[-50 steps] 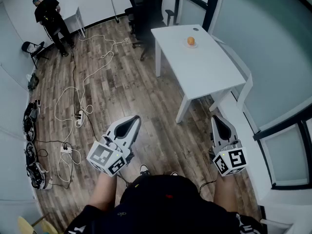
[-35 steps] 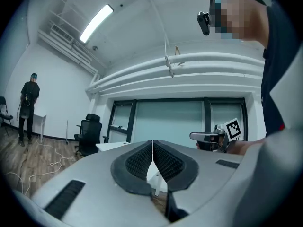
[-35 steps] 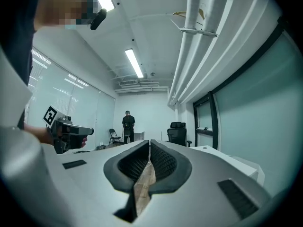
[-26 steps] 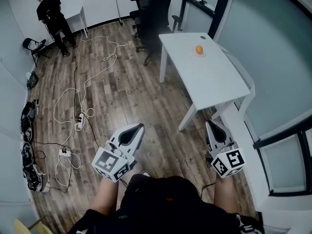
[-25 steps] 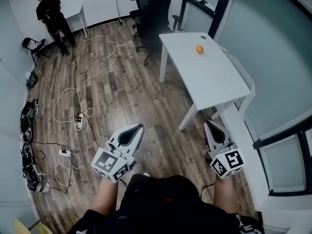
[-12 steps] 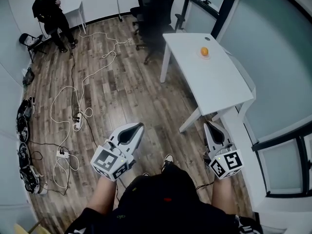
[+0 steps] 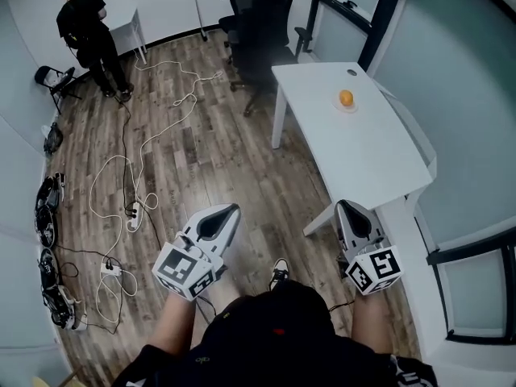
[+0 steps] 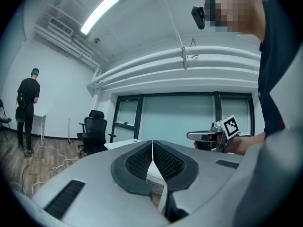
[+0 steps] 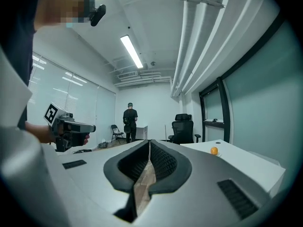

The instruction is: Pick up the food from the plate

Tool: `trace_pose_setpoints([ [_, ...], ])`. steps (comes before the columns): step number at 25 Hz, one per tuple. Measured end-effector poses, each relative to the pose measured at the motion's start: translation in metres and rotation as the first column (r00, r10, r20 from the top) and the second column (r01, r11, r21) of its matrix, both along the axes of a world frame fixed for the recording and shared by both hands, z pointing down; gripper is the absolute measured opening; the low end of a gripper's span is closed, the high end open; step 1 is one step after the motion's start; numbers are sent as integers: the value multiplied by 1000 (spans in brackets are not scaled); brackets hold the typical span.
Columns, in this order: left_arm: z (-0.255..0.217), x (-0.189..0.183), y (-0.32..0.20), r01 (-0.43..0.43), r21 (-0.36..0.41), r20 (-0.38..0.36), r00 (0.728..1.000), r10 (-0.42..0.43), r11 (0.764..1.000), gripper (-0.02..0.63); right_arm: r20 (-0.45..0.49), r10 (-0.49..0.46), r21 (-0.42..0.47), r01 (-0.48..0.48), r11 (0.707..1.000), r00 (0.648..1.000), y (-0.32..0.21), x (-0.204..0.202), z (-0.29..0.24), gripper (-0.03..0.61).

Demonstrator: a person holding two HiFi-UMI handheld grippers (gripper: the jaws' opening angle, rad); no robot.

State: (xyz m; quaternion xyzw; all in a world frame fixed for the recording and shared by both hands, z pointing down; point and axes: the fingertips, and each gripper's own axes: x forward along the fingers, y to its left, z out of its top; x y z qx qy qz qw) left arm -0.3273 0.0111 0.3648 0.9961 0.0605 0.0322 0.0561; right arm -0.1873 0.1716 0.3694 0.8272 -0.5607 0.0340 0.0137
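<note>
A person (image 7: pixel 87 35), loose cables (image 7: pixel 121 168) and the left gripper (image 7: pixel 228 213), jaws pressed together and empty, are seen at the left, and an office chair (image 7: pixel 262 22) is placed behind the table (image 7: pixel 363 156). The table is shown nearer than two seconds ago, with the right gripper (image 7: pixel 345 210), likewise closed on nothing, beside its near corner. The round orange food (image 7: pixel 346 97), without long axis, is kept on a plate (image 7: pixel 350 108) near its far edge.

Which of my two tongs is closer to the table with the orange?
The right tongs, shut beside the white table; the left tongs are over the wooden floor, farther away.
</note>
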Motion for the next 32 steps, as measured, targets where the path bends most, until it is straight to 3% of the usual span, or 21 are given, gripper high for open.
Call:
trace_pose_setpoints([
  [13,-11,161,-17,31,26,40,999,-32,999,28,52,-14,7,13,1000,999,-21,171,3,29],
  [19,-1,205,-23,40,37,66,997,-42,999,28,72,-10,33,7,999,997,-30,221,12,29],
  [23,7,231,-43,40,22,84,996,-41,999,28,37,-17,72,14,997,999,-48,241,11,28],
  [32,35,338,-113,-82,6,83,993,81,997,28,15,79,62,-80,995,997,-104,320,25,28],
])
